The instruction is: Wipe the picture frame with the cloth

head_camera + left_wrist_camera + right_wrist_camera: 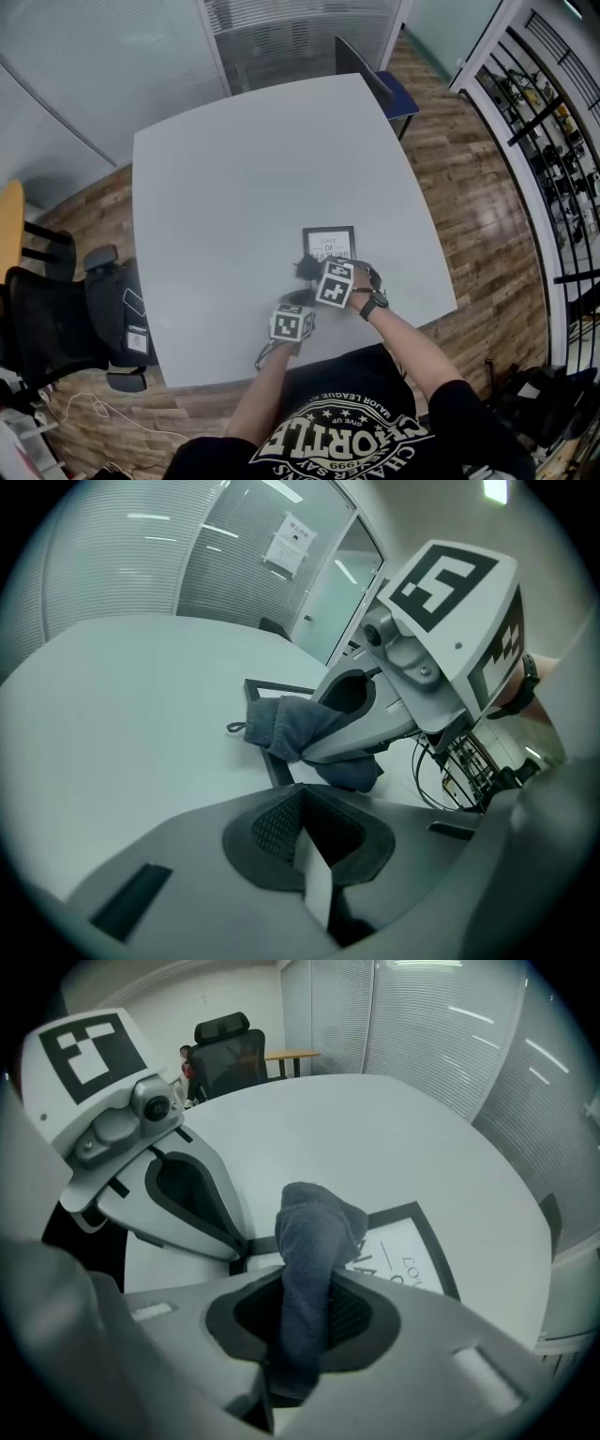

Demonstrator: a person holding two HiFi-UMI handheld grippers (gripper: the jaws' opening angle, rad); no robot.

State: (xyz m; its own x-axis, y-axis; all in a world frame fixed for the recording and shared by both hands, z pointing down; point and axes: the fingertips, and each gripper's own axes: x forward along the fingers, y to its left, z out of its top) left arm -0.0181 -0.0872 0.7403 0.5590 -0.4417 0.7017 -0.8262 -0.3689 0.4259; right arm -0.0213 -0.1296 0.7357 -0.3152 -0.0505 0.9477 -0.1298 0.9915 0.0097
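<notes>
Right gripper (302, 1321) clamped on cloth (317, 1227), bunched over near edge of picture frame (329, 242) lying flat on table (234, 178). Left gripper (305, 841): jaws together, empty, tip by frame corner. Steady frame with it; drag cloth flat across glass.

Frame (330, 242) flat on table (234, 169), toward near right edge. My right gripper (305, 1335) at frame's near edge, cloth (317, 1232) between its jaws, over frame's near left corner. My left gripper (314, 855) just beside it, nearer and left, jaws together. Chair (56, 319) left of table; second chair (380, 89) at far right corner.
</notes>
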